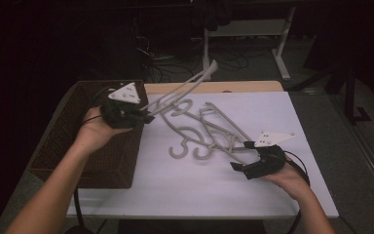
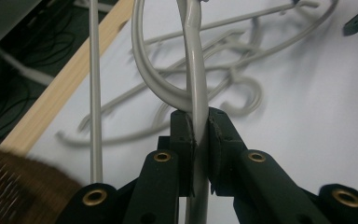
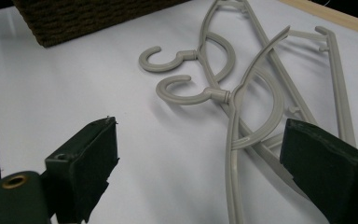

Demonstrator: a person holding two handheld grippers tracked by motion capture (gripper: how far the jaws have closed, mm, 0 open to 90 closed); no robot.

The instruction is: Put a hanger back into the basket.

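While L gripper fingers clamp grey hanger lifted, R gripper fingers spread wide by hanger pile.

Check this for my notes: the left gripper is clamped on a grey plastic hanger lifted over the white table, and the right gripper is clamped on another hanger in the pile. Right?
Not quite. The left gripper is clamped on a grey plastic hanger lifted over the white table, but the right gripper is open: the right gripper view shows its jaws standing wide apart beside the pile of grey hangers, gripping nothing.
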